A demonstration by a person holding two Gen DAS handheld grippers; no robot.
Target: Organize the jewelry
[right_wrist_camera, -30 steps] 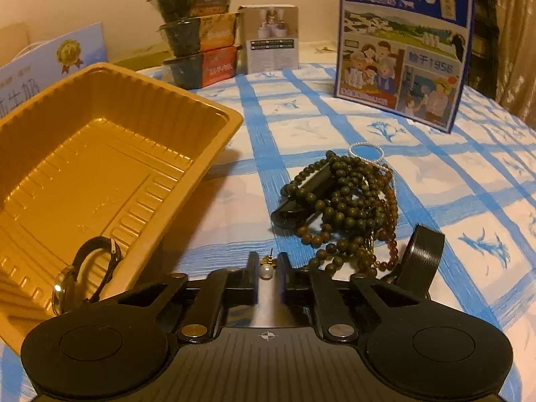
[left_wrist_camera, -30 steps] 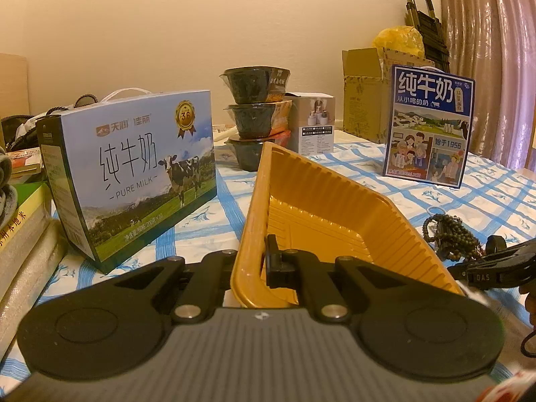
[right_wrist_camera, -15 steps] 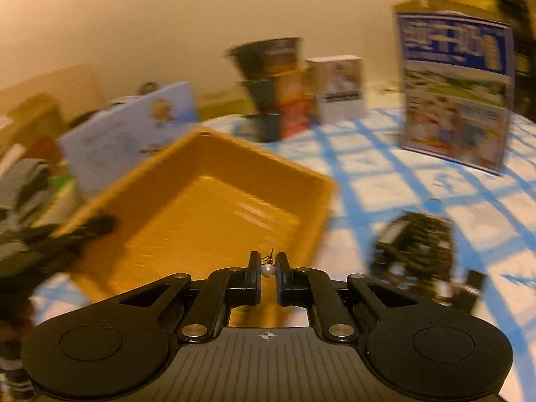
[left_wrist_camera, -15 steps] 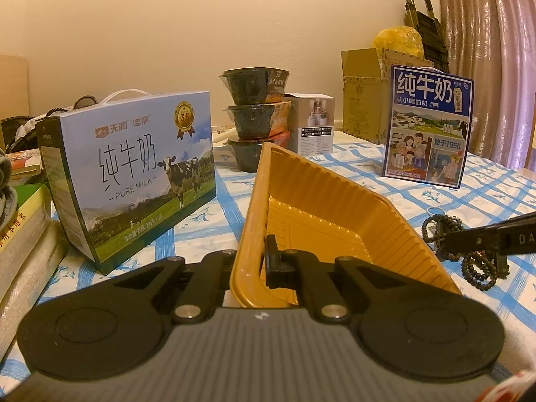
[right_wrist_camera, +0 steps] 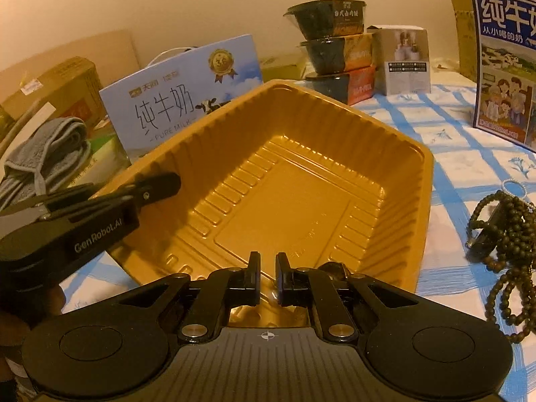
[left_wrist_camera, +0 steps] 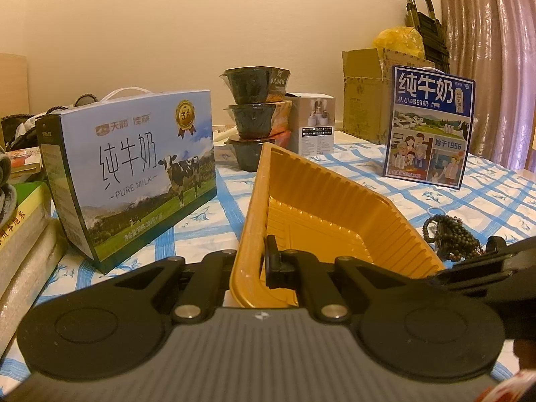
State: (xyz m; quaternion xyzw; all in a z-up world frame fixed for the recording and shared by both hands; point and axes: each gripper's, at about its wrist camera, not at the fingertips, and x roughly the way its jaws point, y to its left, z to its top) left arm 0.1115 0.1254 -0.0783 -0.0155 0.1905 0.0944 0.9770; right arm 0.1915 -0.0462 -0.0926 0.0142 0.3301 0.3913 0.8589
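A yellow ribbed plastic tray (right_wrist_camera: pixel 301 181) stands tilted on the blue-checked cloth. My left gripper (left_wrist_camera: pixel 258 261) is shut on the tray's (left_wrist_camera: pixel 321 207) near-left rim; in the right wrist view it (right_wrist_camera: pixel 160 184) clamps that rim from the left. My right gripper (right_wrist_camera: pixel 267 278) hangs over the tray's near edge; its jaws are opening, a narrow gap with nothing visible between them. In the left wrist view its dark body (left_wrist_camera: pixel 485 261) reaches in from the right. A pile of dark bead strings (right_wrist_camera: pixel 502 234) (left_wrist_camera: pixel 449 238) lies right of the tray, with a small silver ring (right_wrist_camera: pixel 514 187) behind it.
A pale blue milk carton (left_wrist_camera: pixel 130 174) stands left of the tray and a dark blue one (left_wrist_camera: pixel 428 130) at the back right. Stacked black bowls (left_wrist_camera: pixel 258 117) and a small white box (left_wrist_camera: pixel 315 124) stand behind. Books (left_wrist_camera: pixel 20 234) and a grey towel (right_wrist_camera: pixel 47 157) lie at the left.
My right gripper swung left from the beads to above the tray. The pearl earring held between its jaws is gone from them and they have parted a little. The left gripper kept still.
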